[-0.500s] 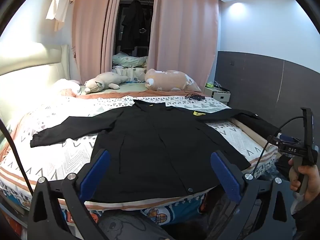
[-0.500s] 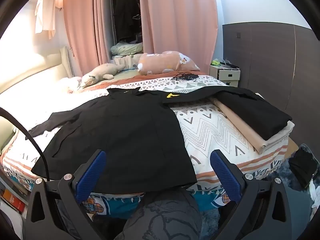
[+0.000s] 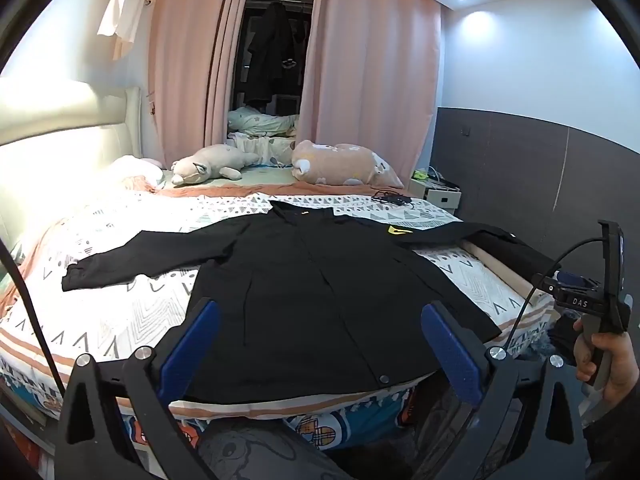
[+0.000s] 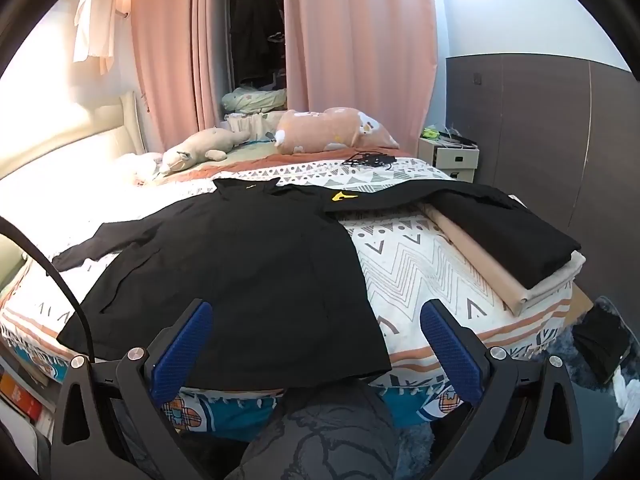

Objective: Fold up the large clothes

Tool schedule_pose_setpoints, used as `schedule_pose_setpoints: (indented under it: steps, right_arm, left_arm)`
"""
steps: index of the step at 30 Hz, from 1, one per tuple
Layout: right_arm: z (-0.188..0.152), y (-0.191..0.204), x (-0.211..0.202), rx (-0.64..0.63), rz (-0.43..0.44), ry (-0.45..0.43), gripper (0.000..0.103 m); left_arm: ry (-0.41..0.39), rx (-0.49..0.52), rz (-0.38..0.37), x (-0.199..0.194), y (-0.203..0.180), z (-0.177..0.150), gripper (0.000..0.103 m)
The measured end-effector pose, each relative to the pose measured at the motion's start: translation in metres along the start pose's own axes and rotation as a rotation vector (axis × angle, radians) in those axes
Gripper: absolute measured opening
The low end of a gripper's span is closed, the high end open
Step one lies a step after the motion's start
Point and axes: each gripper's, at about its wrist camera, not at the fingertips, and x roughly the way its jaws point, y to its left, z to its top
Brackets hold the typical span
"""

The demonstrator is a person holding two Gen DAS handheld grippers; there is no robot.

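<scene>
- A black jacket (image 3: pixel 312 288) is spread flat on the patterned bed (image 3: pixel 132 312), sleeves stretched out sideways.
- The left gripper (image 3: pixel 320 344) is held wide apart, nothing gripped.
- The right gripper (image 4: pixel 316 344) is likewise spread wide and empty, above the jacket's hem.

A large black cloth jacket (image 3: pixel 320 292) looked matt and smooth, with a glossy yellow patch (image 3: pixel 401 231) at its far right shoulder. The white patterned cotton bedspread (image 3: pixel 132 304) beneath looked soft and matt. Pink fabric curtains (image 3: pixel 360 80) hung in dull folds at the far side. The left hand-held gripper (image 3: pixel 320 352) had matt black plastic arms, shiny metal screws (image 3: pixel 497 353) and blue, finely textured rubbery pads (image 3: pixel 448 352); the right hand-held gripper (image 4: pixel 316 348) looked alike.
</scene>
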Motion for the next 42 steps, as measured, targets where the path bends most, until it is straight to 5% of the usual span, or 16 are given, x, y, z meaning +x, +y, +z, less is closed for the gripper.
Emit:
schedule_pose_setpoints:
  steps: [42]
  right_arm:
    - [-0.001,0.006,0.008,-0.003,-0.048,0.002,0.103]
  left_arm:
    - [-0.054,-0.010,0.062,-0.003,0.011,-0.004,0.103]
